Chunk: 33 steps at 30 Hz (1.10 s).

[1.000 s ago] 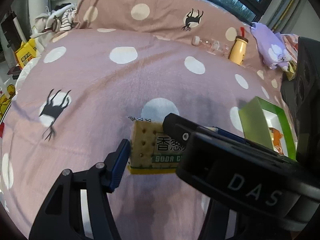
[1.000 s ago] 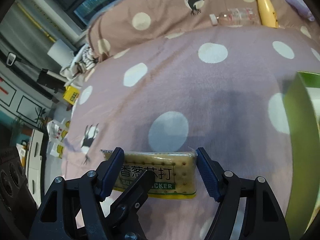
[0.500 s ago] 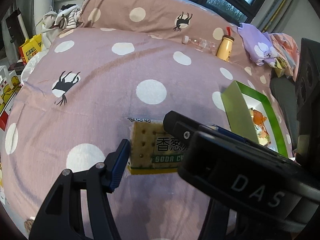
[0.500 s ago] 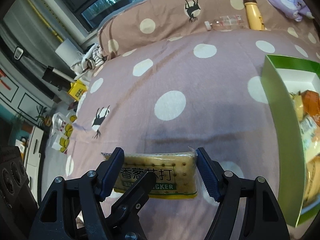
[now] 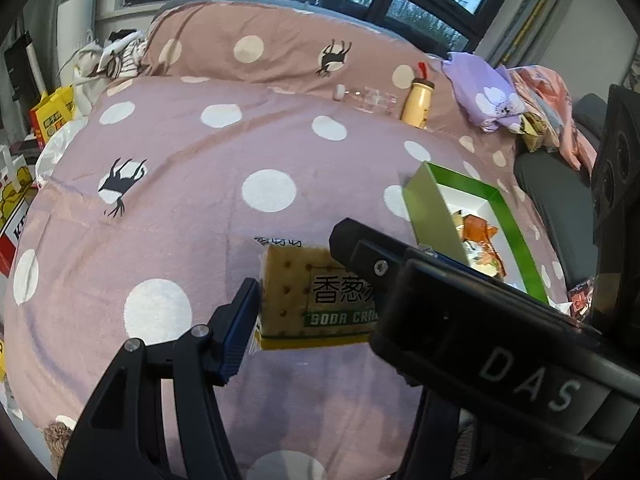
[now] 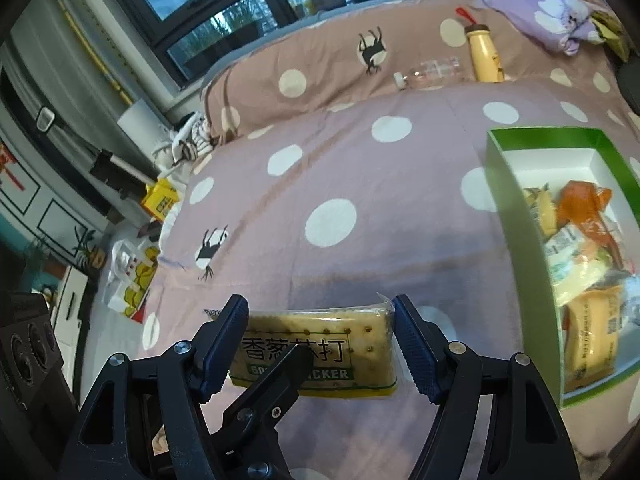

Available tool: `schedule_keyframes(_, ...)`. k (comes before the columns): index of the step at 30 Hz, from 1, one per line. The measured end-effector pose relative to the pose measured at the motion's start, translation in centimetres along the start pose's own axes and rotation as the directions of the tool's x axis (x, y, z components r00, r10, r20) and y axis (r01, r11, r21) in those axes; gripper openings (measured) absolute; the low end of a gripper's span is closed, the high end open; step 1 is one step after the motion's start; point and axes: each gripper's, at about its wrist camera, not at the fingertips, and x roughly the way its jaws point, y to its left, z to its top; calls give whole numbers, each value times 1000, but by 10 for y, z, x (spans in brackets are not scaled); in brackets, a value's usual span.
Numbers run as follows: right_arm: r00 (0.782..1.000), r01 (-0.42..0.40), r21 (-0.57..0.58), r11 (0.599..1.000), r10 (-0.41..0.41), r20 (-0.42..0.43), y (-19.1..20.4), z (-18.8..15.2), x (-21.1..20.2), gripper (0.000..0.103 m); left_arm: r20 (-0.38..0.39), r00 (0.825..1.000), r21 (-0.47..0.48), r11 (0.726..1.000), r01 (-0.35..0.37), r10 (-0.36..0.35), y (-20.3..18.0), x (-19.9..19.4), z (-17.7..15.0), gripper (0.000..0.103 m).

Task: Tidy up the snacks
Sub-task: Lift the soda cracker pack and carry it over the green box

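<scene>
Holding one cracker pack (image 6: 316, 354) above a spotted bedspread (image 6: 332, 168), both grippers pinch it together.

Left gripper (image 5: 316, 312) clamps the pack across one way; right gripper (image 6: 320, 344) presses its pads on the pack's short ends. At about 3 o'clock sits a green box (image 6: 516, 216) with snack packets (image 6: 580, 248) inside. Around 1 o'clock, far off, stands a yellow bottle (image 6: 484, 56).

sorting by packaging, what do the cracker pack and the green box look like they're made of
Cracker pack: seemingly clear glossy plastic film; the crackers show through it and a crimped seal edge sticks out at the end.
Green box: probably thin cardboard; flat stiff walls with sharp folded corners, matte green outside, plain white inside.
</scene>
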Motion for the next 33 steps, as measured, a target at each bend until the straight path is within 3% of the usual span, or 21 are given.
schedule_keyframes(33, 991, 39, 104, 994, -52, 122, -57, -4, -58, 76, 6, 997, 131, 989, 69, -71, -70, 1, -3, 59)
